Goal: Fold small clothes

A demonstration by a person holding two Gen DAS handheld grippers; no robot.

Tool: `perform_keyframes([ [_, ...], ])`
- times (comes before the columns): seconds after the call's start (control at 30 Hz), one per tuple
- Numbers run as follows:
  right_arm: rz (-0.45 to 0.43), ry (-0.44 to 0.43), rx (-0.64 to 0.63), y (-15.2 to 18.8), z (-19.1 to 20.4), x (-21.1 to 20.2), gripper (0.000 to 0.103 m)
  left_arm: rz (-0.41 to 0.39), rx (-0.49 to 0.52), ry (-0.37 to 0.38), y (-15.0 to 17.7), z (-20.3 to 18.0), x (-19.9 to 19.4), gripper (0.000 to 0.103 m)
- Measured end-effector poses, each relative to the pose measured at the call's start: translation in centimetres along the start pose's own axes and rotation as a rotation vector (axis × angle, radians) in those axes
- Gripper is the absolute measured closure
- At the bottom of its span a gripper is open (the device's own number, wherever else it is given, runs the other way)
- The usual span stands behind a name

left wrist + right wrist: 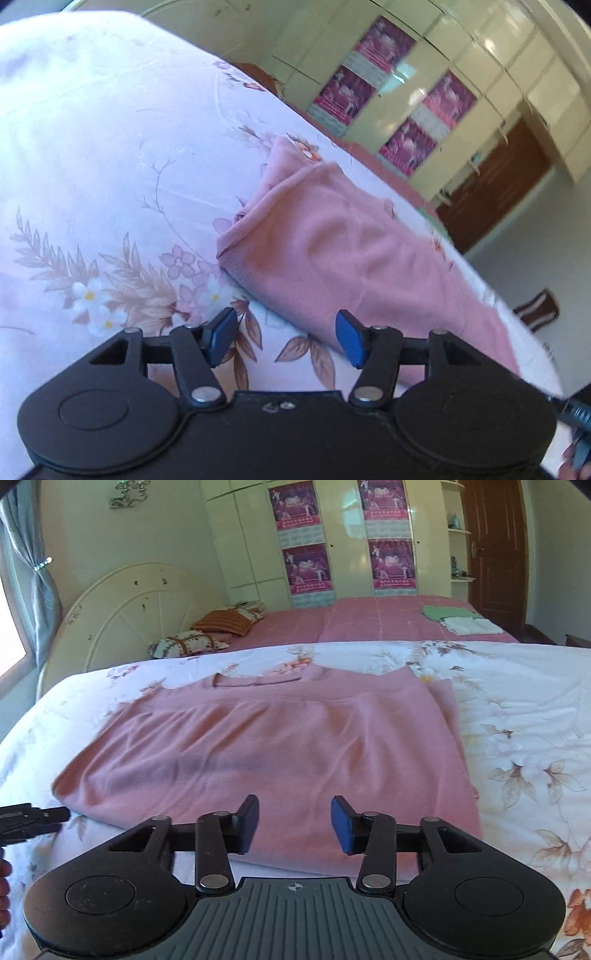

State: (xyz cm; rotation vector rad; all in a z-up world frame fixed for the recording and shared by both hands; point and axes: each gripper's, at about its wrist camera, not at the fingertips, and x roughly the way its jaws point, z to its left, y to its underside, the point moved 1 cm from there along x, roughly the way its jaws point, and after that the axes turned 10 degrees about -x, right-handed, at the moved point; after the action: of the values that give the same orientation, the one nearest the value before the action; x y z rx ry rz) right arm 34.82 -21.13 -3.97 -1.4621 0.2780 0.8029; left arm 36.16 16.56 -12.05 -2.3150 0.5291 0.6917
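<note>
Both my grippers, left and right, released, empty; pink top folded on floral sheet.

No text can be read with certainty: the purple-pink posters on the far cream wardrobe doors carry lines of lettering too small and blurred to make out.

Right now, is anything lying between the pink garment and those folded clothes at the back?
In the right wrist view, only floral sheet and pink bedcover separate the pink garment from the folded clothes.
</note>
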Motion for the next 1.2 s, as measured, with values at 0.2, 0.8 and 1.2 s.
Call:
perform_keyframes([
  [0.2, -0.024, -0.062, 0.045, -1.6, 2.3, 2.0, 0.066, -0.053, -0.259, 0.096, -1.6, 1.3, 2.6, 0.053],
  [0.8, 0.064, -0.095, 0.030, -3.9, 4.2, 13.1, 0.099, -0.038, -0.346, 0.146, -3.2, 2.6, 5.4, 0.090],
  [1.2, 0.090, -0.010, 0.020, -4.3, 5.6, 13.4, 0.099, -0.067, -0.247, 0.183, -4.0, 1.5, 4.8, 0.095],
])
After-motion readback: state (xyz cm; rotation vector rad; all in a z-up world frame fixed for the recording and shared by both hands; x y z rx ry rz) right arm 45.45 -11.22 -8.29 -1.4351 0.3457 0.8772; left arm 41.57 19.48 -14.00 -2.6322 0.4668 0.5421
